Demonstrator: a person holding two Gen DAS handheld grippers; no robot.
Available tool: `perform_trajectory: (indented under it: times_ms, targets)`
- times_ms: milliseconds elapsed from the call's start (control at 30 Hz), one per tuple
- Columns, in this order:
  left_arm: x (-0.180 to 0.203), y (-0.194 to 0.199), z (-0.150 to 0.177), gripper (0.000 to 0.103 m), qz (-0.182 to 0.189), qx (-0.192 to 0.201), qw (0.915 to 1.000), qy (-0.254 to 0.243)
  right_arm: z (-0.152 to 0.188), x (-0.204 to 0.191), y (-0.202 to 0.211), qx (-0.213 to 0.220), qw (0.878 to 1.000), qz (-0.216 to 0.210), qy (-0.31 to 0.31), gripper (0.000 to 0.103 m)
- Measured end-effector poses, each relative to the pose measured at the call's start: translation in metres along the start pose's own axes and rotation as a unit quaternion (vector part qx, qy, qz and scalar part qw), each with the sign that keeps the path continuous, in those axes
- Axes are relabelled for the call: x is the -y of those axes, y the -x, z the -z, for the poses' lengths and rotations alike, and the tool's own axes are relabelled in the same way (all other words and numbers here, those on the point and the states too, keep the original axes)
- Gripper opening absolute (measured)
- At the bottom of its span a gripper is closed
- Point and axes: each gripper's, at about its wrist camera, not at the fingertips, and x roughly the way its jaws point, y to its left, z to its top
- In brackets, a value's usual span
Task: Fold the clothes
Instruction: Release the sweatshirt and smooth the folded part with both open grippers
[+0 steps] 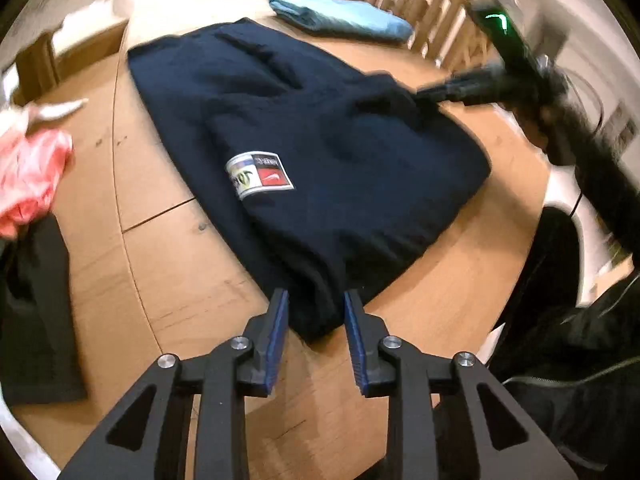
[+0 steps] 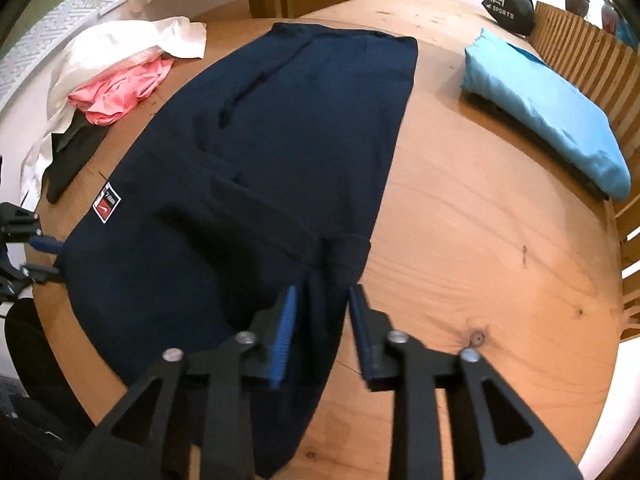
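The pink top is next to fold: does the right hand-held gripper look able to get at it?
Probably not directly: the pink top lies beyond the navy garment, on the left hand-held gripper's side; the right hand-held gripper would cross over.

Two wrist fisheyes, close above the worktop point(image 1: 168, 280)

Each looks steeply down along its own tool; both share the navy garment point(image 1: 304, 128), seen from opposite near corners, and the blue folded pile point(image 2: 544, 108).

The navy garment point(image 2: 280, 152) covers the middle of the round wooden table point(image 2: 480, 240). Bare wood lies open between it and the folded blue cloth point(image 2: 552, 116) by the slatted rail point(image 2: 580, 52). A clothes pile point(image 2: 116, 88) crowds the opposite side.
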Motion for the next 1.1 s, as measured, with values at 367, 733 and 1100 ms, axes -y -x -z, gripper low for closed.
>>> perform_trajectory:
  times_ms: [367,733,1100]
  targets:
    - [-0.038,-0.015,-0.092,0.047,-0.062,0.018,0.9979,0.001,-0.005,0.029,-0.003,0.016,0.998,-0.028,-0.049,0.040]
    - [-0.044,-0.060,-0.109,0.047,-0.061,-0.020,0.9977,-0.021,0.005,0.041,-0.007,0.026,0.995,-0.065,-0.073,0.042]
    - [-0.041,-0.065,-0.116,0.049,-0.067,-0.016,0.9971,-0.033,0.001,0.022,-0.006,0.018,0.998,-0.062,-0.022,0.039]
